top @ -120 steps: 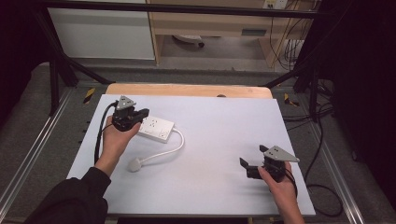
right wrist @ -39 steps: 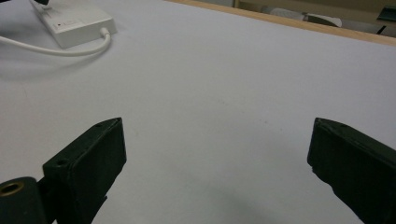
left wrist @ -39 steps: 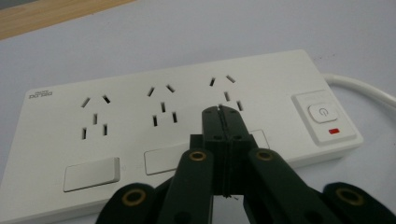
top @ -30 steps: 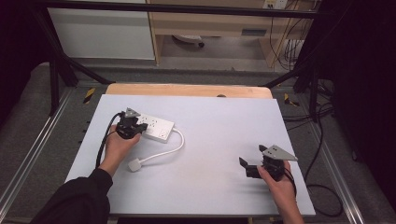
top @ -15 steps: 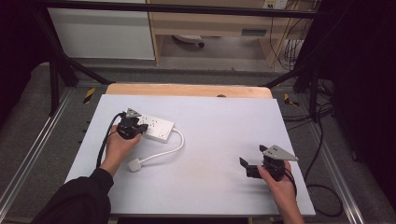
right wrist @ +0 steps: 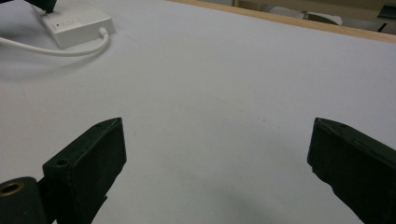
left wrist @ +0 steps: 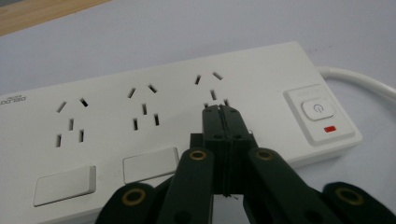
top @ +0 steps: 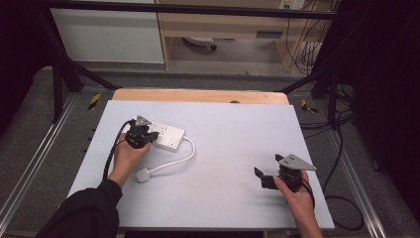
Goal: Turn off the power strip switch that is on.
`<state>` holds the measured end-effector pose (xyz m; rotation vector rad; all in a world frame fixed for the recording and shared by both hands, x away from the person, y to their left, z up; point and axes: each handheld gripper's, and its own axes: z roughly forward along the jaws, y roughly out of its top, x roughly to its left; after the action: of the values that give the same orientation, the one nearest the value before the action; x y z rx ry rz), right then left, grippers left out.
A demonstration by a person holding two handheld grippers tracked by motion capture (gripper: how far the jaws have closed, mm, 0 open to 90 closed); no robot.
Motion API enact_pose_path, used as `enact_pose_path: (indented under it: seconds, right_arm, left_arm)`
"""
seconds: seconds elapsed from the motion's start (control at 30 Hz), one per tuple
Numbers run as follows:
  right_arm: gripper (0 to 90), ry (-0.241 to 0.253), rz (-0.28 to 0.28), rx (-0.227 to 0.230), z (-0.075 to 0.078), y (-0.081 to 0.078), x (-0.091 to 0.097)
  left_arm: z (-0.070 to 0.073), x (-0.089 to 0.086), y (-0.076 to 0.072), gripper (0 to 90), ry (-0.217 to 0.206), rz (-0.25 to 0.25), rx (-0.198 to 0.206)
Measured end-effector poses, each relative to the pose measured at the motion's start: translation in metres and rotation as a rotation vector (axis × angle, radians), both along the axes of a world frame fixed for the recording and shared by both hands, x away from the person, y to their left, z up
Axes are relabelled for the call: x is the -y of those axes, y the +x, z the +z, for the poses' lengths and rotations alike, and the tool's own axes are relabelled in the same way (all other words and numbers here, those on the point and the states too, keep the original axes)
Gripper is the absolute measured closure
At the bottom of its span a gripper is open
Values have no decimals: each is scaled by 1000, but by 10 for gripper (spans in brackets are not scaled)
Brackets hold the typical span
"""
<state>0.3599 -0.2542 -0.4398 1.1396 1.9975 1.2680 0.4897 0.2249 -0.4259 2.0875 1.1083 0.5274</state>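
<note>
The left gripper (left wrist: 223, 114), jaws pressed together with nothing between them, is hovering over the white power strip (left wrist: 154, 116) lying at the table's (top: 223, 148) left; its end label is reading partly "DELI". The right gripper (right wrist: 215, 163) is resting wide and empty, well apart.

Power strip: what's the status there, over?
Left claw shut, tip over the power strip near its switch. Right claw open, holding nothing. Nothing in the way.

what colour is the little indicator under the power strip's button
Red indicator, clearest in the left gripper view, on the white power strip.
</note>
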Motion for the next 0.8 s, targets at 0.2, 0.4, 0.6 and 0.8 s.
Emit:
enact_pose_path:
  seconds: [0.2, 0.4, 0.6, 0.8]
  right_arm:
    - [50, -2, 2, -2, 0, 0, 0]
    - [49, -3, 1, 1, 0, 0, 0]
    - [50, -4, 1, -2, 0, 1, -1]
    - [49, 3, 1, -1, 0, 0, 0]
  left_arm:
    - [-2, -1, -1, 900, 19, 12, 1]
    - [-5, -2, -7, 900, -12, -21, 33]
    - [-6, -6, -2, 900, -35, 16, 29]
    - [-6, -7, -1, 900, -58, 19, 16]
